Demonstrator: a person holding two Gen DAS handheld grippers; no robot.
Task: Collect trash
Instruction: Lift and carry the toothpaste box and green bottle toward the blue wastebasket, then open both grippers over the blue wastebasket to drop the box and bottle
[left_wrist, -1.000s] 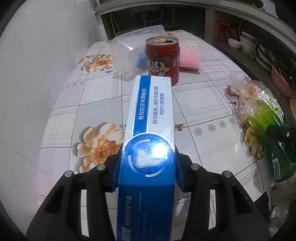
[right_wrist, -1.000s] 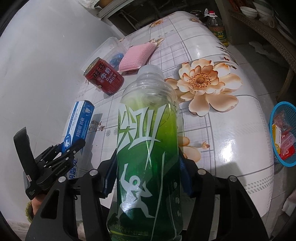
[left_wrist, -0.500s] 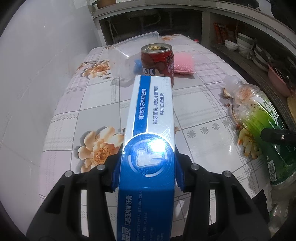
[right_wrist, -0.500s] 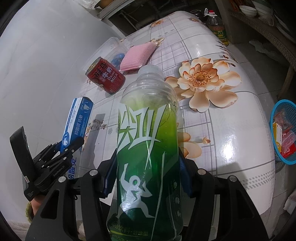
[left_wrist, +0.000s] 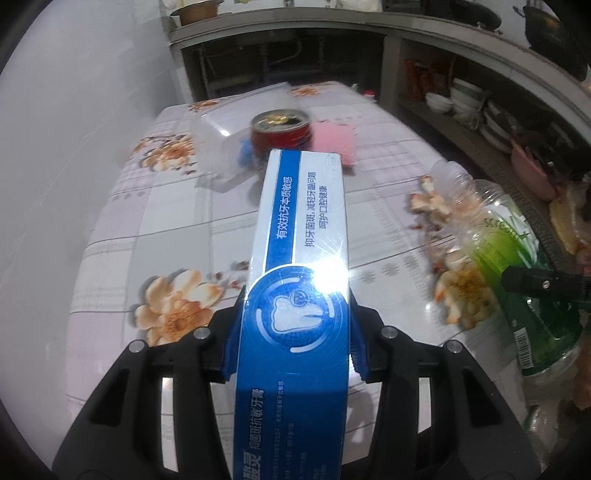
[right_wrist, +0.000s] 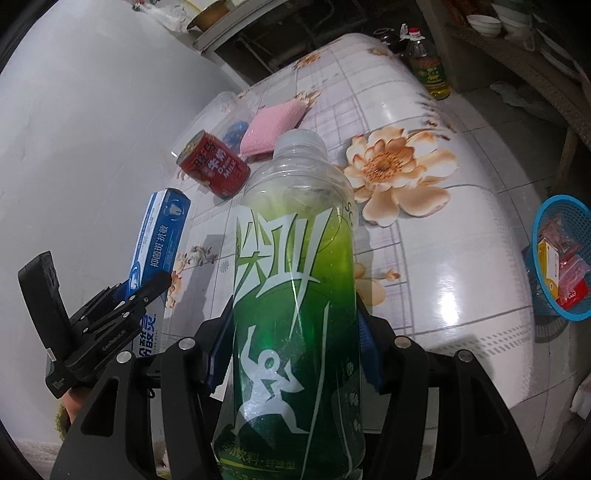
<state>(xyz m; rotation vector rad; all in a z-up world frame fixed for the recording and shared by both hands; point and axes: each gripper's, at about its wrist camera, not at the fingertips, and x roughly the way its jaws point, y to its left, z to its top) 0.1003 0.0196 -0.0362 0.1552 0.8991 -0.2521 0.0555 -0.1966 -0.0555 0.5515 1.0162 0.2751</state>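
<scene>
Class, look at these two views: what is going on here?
A person is clearing a table with two handheld grippers. The left gripper holds a toothpaste box; the right gripper holds a green bottle. A red can stands on the table. A blue basket of wrappers sits beside the table.

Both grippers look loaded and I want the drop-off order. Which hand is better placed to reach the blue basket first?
Right, probably. The right gripper holds the green bottle nearer the blue basket off the table's right edge; the left gripper with the toothpaste box sits farther away.
</scene>
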